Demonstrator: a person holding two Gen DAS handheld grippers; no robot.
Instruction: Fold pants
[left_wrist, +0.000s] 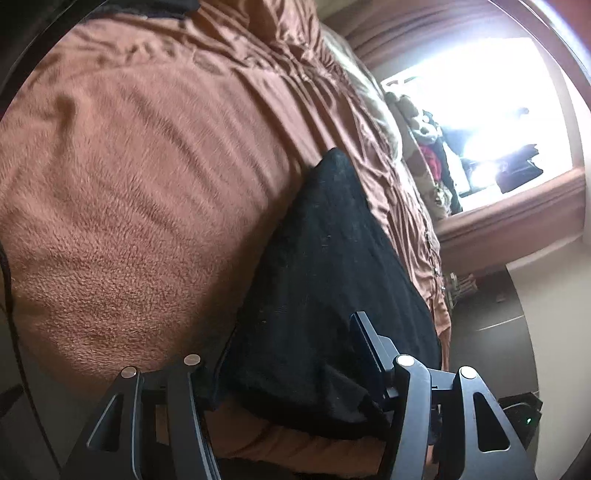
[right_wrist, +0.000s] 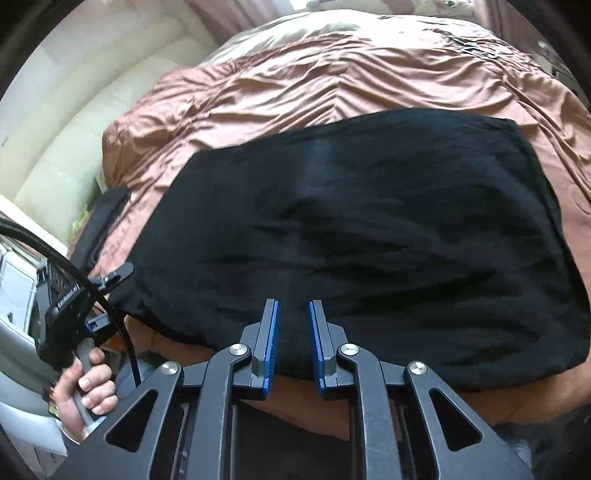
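While one pair of black pants (right_wrist: 369, 236) lies folded on the bed (right_wrist: 332, 74), two grippers are in view: the right gripper (right_wrist: 292, 332) hovers over the near edge, jaws narrowly parted and empty; the left gripper (left_wrist: 295, 362) is spread wide astride the pants' corner, gripping nothing.

The pants (right_wrist: 369, 236) are black, of a soft, matte cloth, and lie folded into a broad, roughly rectangular slab on the rust-brown bed cover (right_wrist: 332, 77). The surface is mostly flat with shallow wrinkles. The far edge runs straight with a squared corner; the near edge reaches the bed's front edge, where one corner tapers to a point.
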